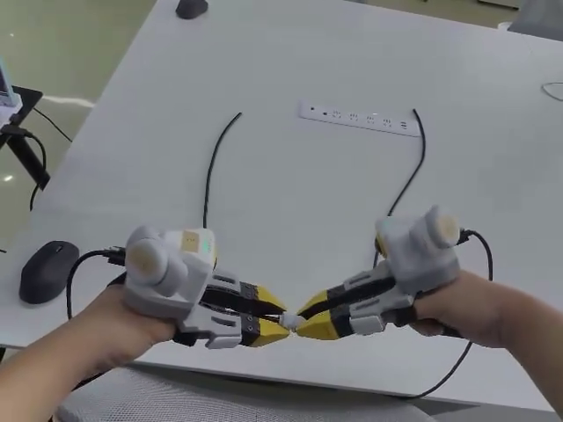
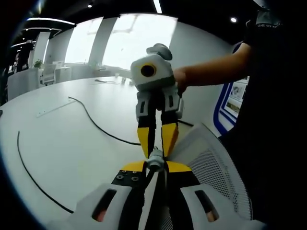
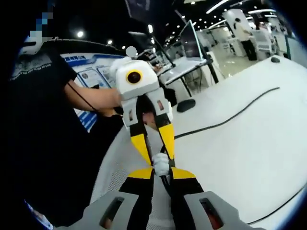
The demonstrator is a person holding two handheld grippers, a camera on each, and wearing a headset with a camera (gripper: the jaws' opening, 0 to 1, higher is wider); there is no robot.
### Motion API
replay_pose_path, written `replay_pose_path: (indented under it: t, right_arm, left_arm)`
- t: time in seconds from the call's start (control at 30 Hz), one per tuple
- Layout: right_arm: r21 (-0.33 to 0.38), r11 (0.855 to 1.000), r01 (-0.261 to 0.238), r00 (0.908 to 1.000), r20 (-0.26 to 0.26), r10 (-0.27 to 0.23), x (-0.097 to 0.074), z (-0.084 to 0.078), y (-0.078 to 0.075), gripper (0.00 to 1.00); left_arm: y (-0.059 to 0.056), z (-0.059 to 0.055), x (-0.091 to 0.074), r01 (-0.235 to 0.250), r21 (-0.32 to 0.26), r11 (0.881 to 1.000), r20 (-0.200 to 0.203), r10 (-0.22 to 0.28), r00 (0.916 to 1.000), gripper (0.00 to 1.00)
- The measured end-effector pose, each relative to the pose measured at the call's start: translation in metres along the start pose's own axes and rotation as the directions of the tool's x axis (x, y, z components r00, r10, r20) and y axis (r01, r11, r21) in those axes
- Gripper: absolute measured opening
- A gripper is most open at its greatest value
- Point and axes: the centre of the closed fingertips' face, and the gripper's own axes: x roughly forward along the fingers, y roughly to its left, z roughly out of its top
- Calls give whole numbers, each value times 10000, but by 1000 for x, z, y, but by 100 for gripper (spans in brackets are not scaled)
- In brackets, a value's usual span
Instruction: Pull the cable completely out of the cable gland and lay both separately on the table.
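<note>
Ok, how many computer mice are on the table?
2. The near mouse lies at the table's left edge; the far mouse lies at its far edge. More may sit outside the views.

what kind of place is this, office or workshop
Probably an open-plan office or lab: a long white table carrying a power strip and a computer mouse, a mesh office chair at its edge, and big windows behind.
</note>
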Motion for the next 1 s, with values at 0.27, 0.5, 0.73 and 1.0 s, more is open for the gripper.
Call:
replay_pose_path:
  t: [0.27,0.5,0.73,1.0]
  right_arm:
    - [-2159,9668,1366,9902,12,-1396,0,1,1,7]
    - [-3692,8979,2396,9654,-74,-2606,4,-1,3,7]
    - [-3898,8791,2744,9547,14,-2974,3,-2,3,8]
    - [-3649,8879,2803,9543,60,-2988,0,-2,3,8]
  left_arm:
    - [1,1,-1,2,-190,9998,126,1,9999,15]
    - [0,-1,-1,50,-274,9996,59,-48,10000,15]
    - [-1,-2,0,79,-306,9995,52,-78,10000,15]
    - [-2,0,1,80,-241,9997,20,-79,10000,15]
